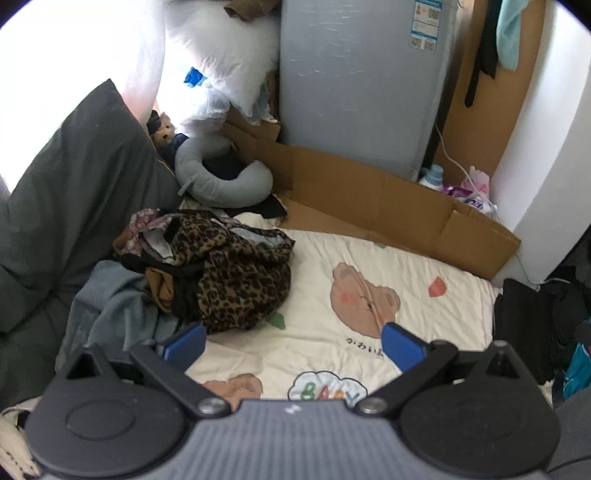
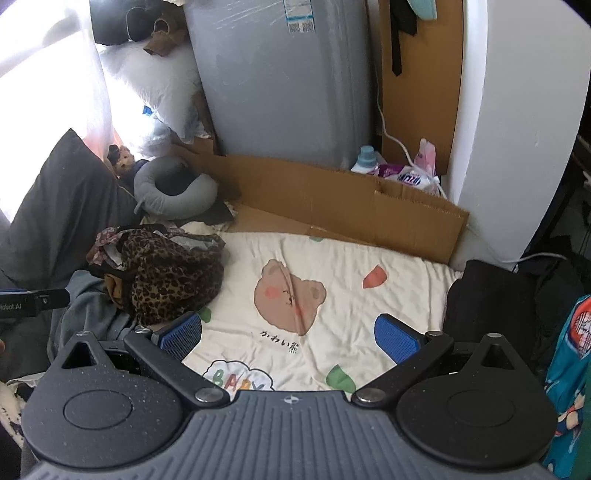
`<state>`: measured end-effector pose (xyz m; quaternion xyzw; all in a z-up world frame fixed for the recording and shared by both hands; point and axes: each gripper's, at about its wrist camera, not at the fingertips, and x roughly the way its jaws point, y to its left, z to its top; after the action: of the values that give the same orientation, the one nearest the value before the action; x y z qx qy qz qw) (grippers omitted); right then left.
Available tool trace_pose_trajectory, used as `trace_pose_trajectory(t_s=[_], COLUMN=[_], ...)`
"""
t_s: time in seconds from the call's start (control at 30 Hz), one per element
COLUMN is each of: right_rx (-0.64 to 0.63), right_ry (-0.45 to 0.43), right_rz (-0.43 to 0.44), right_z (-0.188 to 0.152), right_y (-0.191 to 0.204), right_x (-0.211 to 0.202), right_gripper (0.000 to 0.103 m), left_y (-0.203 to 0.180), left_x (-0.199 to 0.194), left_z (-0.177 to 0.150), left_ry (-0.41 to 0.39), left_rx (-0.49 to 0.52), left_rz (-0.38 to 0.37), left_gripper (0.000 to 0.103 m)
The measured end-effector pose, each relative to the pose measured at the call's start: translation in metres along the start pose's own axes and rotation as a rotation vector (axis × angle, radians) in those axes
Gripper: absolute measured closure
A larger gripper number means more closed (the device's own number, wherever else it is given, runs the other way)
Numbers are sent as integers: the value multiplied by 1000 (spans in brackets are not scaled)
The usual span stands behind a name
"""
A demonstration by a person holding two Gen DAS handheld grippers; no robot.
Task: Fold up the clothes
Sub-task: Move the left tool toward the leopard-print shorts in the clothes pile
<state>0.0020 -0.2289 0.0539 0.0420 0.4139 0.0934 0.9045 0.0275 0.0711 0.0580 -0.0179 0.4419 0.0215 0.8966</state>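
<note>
Left wrist: left claw (image 1: 293,341) wide, empty; right claw (image 2: 288,332) likewise.

I read "BABY" in coloured letters inside a cloud print on the cream bedsheet (image 2: 332,258), plus Japanese "かわい熊" under its bear print. "obot.AI" is on the left gripper (image 2: 22,304), cut off at frame edge. Fridge sticker (image 1: 424,24) unreadable.
</note>
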Motion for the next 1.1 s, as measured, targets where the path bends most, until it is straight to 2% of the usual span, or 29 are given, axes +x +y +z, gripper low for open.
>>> trace_pose_trajectory(t_s=[0.17, 0.4, 0.67, 0.97, 1.1], right_rx=[-7, 2, 14, -8, -14], right_ry=[-11, 6, 7, -24, -31], right_rz=[-6, 4, 12, 5, 5], right_z=[7, 14, 30, 50, 59], right_y=[13, 19, 21, 24, 21], right_x=[-12, -8, 16, 40, 53], right_gripper=[0, 0, 0, 0, 0], left_y=[15, 35, 53, 64, 68], left_x=[0, 6, 15, 32, 46], left_z=[8, 15, 27, 39, 41], left_ry=[-12, -12, -24, -38, -36], left_rx=[7, 6, -13, -26, -15], left_rz=[-8, -12, 32, 33, 63], left_gripper=[1, 1, 1, 1, 1])
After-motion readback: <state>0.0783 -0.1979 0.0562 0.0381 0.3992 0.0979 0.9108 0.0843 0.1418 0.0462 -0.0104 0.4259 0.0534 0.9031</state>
